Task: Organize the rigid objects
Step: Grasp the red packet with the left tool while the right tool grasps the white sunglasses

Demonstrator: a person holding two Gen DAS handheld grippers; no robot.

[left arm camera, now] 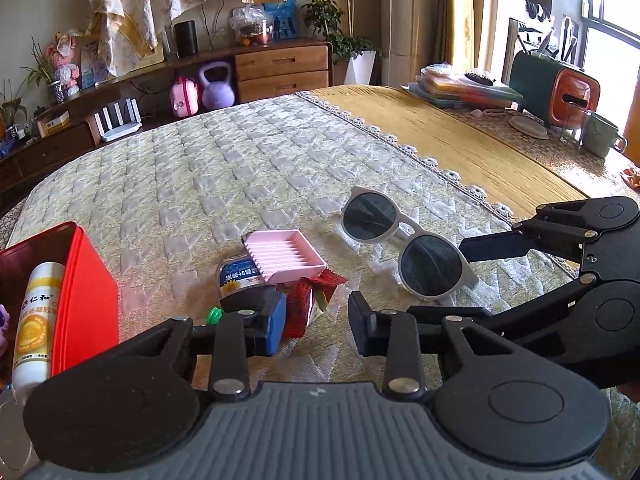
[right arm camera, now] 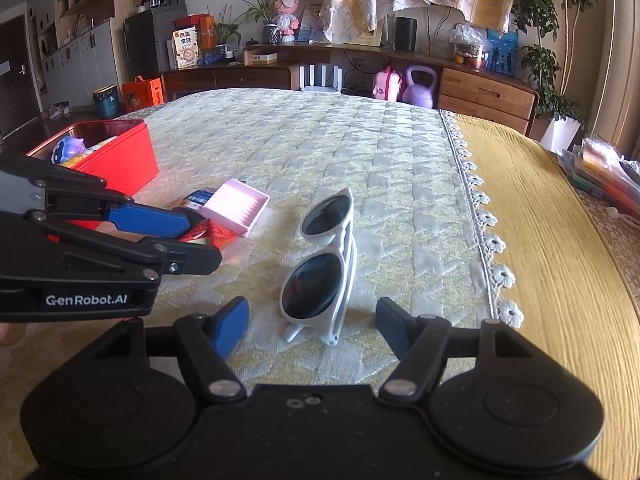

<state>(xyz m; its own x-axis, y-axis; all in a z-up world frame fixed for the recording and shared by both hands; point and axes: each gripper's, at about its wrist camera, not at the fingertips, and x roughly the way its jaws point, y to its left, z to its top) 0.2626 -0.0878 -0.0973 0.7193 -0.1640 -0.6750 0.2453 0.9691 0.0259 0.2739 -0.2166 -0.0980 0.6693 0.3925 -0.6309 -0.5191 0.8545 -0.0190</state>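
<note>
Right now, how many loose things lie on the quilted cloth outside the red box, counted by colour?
White: 1, the sunglasses
Pink: 1, the ridged tray
Red: 1, the snack packet
Blue-labelled: 1, the small container
Green: 1, a small piece, mostly hidden
Total: 5

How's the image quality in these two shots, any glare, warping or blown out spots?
Left wrist view: window at upper right blown out, table edge bowed by the fisheye. Right wrist view: sunglasses sharp, casting a soft shadow on the quilted cloth; corners vignetted dark.
</note>
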